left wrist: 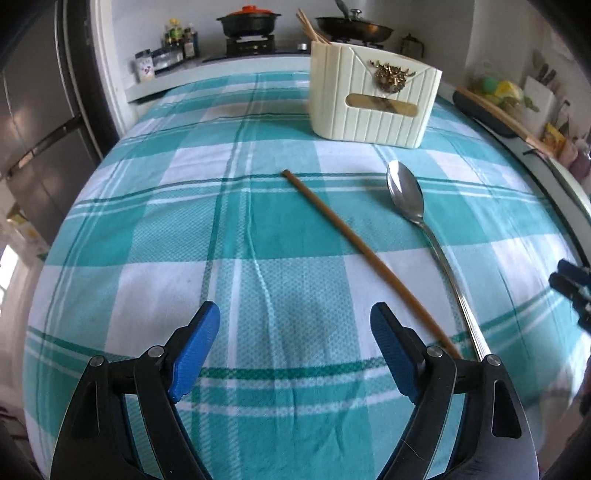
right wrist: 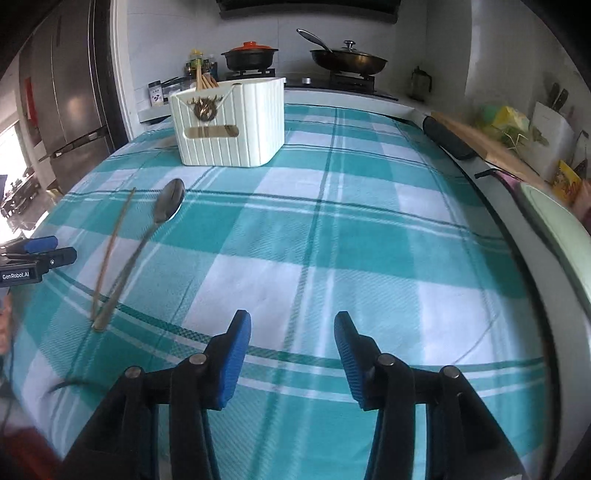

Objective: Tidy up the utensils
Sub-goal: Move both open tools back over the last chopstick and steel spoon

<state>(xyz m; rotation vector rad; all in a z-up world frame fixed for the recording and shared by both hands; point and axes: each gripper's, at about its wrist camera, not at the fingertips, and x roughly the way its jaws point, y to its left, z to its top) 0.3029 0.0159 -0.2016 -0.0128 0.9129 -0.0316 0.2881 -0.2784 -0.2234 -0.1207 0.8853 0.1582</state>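
Note:
A brown chopstick (left wrist: 354, 245) and a metal spoon (left wrist: 417, 218) lie side by side on the teal checked cloth (left wrist: 184, 229). A cream ribbed utensil holder (left wrist: 373, 99) stands behind them with chopsticks (left wrist: 312, 27) in it. My left gripper (left wrist: 295, 332) is open and empty, just left of the chopstick's near end. My right gripper (right wrist: 291, 343) is open and empty over bare cloth, right of the spoon (right wrist: 162, 218) and the chopstick (right wrist: 110, 254). The holder (right wrist: 229, 122) is far left in that view. The left gripper's fingers (right wrist: 40, 251) show at its left edge.
A stove with a black pot (right wrist: 251, 55) and a frying pan (right wrist: 347, 59) stands behind the table. A fridge (right wrist: 66, 103) is on the left. A cutting board (right wrist: 491, 147) and clutter line the right counter. A pale plate rim (right wrist: 554, 225) sits at the table's right edge.

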